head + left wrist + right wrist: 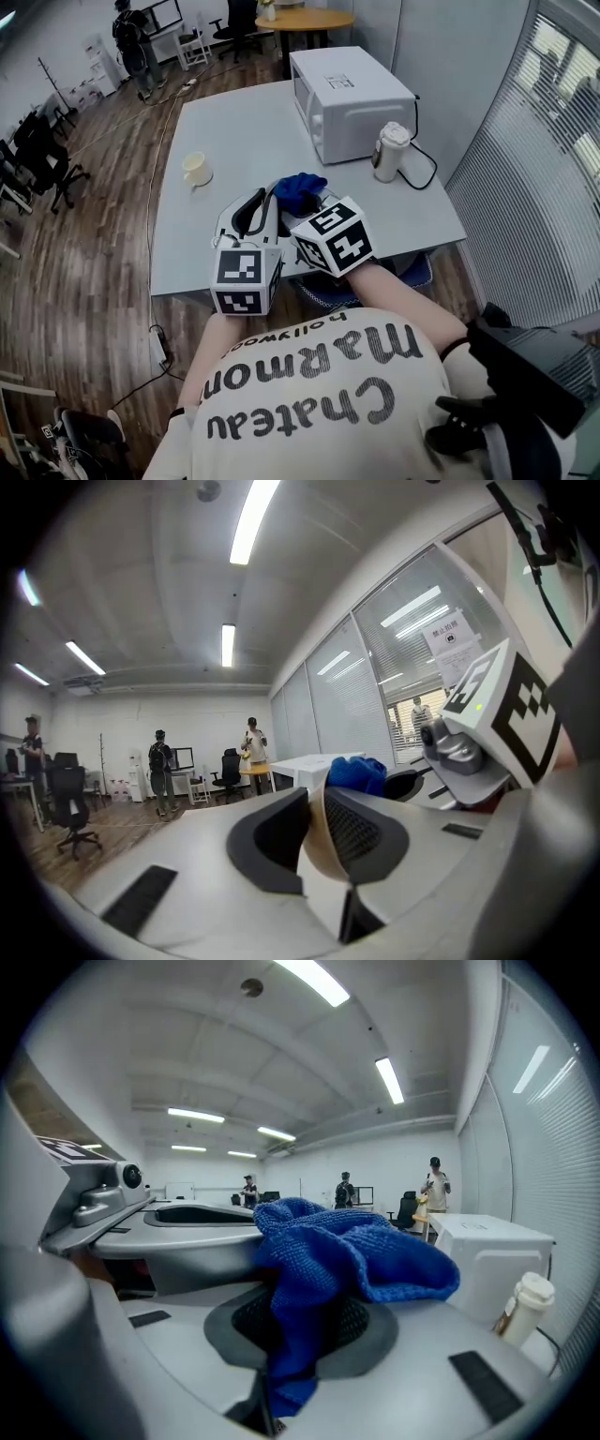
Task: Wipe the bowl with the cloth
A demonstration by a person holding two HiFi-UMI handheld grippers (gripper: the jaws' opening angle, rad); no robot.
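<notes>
Clamped in the left gripper (316, 833): the thin cream wall of the bowl (323, 855), with a dark pad pressed to either face and the rim edge-on to that gripper's camera. Pinched in the right gripper (300, 1321): the blue cloth (347, 1251), bunched up and spilling over the top of the jaws, close against the tip of the other tool. Held side by side over the near edge of a grey table (234, 122), marker cubes close together. From the head view, little of the bowl to make out behind the gripper bodies. Only a blue tuft of cloth between the two tips.

Farther along the tabletop, a white microwave (352, 98) toward the far right corner. Just beside its front, a lidded tumbler (390, 150), with a black cable (427, 171) looping past toward the right edge. Well apart on the left, a small cream cup (197, 169) standing alone.

Around the table — dark wood-plank floor (84, 244), black office chairs (47, 155) at the left, a round wooden table (305, 21) at the back. Near a desk at the far left, a standing person (131, 42). Down the right side, slatted blinds (553, 131). Overhead, long strip lights (251, 517) on a white ceiling, and along one wall glass partitions (328, 686).
</notes>
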